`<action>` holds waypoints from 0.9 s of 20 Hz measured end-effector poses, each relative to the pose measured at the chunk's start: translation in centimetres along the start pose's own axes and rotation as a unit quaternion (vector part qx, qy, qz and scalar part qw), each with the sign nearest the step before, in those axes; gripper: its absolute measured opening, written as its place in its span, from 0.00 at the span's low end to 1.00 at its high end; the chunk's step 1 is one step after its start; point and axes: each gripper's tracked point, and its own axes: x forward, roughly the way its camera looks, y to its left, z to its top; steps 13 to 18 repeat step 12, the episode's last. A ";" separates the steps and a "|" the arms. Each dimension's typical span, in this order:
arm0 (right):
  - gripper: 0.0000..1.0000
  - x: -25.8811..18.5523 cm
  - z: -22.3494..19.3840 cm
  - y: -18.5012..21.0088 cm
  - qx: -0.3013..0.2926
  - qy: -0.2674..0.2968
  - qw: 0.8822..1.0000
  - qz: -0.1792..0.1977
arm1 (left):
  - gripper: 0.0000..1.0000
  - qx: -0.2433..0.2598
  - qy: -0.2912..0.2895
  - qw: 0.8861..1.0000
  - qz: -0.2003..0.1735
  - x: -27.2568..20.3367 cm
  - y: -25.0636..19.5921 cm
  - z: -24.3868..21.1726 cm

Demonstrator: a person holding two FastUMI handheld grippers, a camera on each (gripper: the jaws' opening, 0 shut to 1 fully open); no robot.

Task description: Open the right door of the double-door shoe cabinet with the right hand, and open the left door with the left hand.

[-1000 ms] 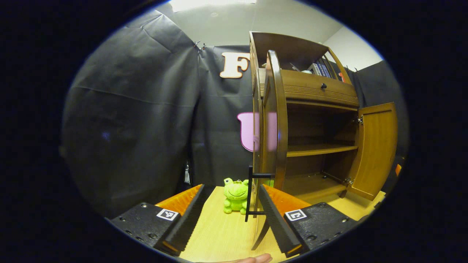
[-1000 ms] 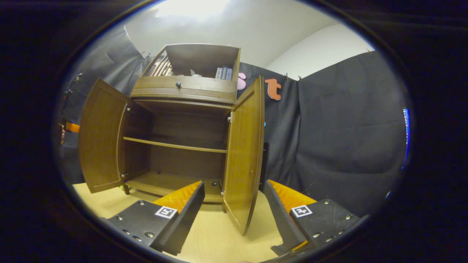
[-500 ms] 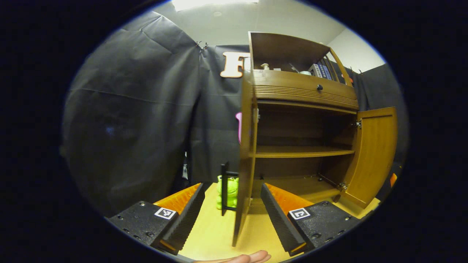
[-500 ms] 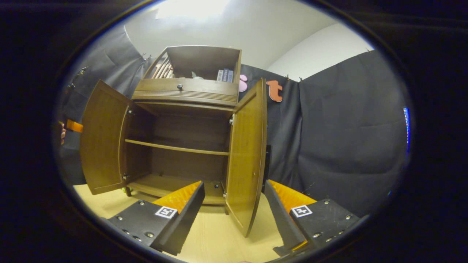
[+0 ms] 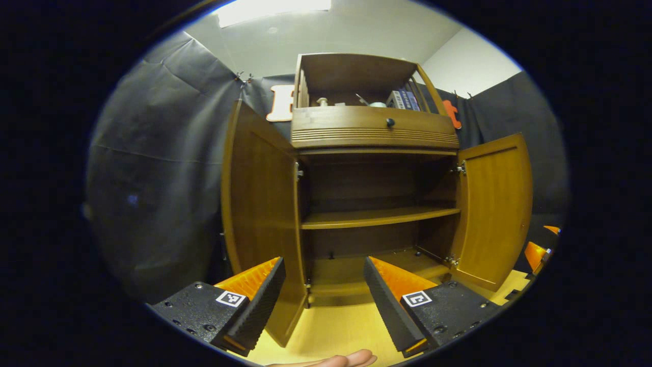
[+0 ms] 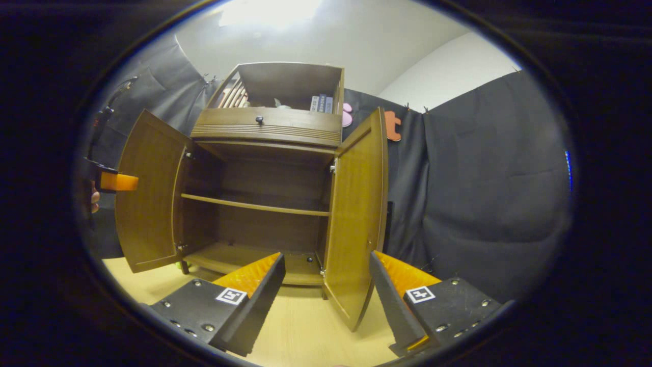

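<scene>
- The cabinet (image 5: 374,137) stands on the pale wooden counter (image 5: 336,331) against the black cloth wall, with both doors swung wide.
- Its lower compartment holds one shelf (image 5: 377,216) across the middle; the shelf and the floor board below it are bare.
- Above the doors is a drawer front with a small dark knob (image 5: 390,122), pushed in.
- The open top compartment holds a few books (image 5: 402,99) standing at the right side, plus some small items to the left that are too small to tell.
- The left door (image 5: 257,214) stands out toward the viewer, its inner face showing; its lower edge reaches down between the left gripper's fingers.
- The right door (image 5: 494,209) is angled outward on two metal hinges.
- The wood is a warm, glossy brown, and the doors are gently curved.
- Left gripper (image 5: 323,300): jaws spread wide, holding nothing, low in front of the cabinet.
- Right gripper (image 6: 326,298): jaws equally wide apart and empty, with the right door's (image 6: 356,219) bottom corner hanging between its fingers.
- In the right gripper view, the left gripper (image 6: 114,181) shows at the far left beside the left door (image 6: 147,193), with part of a hand behind it.
</scene>
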 end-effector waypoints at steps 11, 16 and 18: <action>0.98 0.3 0.1 2.3 -0.004 -0.002 1.000 0.028 | 0.93 -0.035 0.003 0.998 -0.047 1.5 -9.2 -1.9; 0.98 0.3 0.3 2.3 0.001 -0.003 1.000 0.026 | 0.93 -0.036 0.005 0.998 -0.052 1.7 -10.0 -2.3; 0.98 0.3 0.3 2.3 0.001 -0.003 1.000 0.026 | 0.93 -0.036 0.005 0.998 -0.052 1.7 -10.0 -2.3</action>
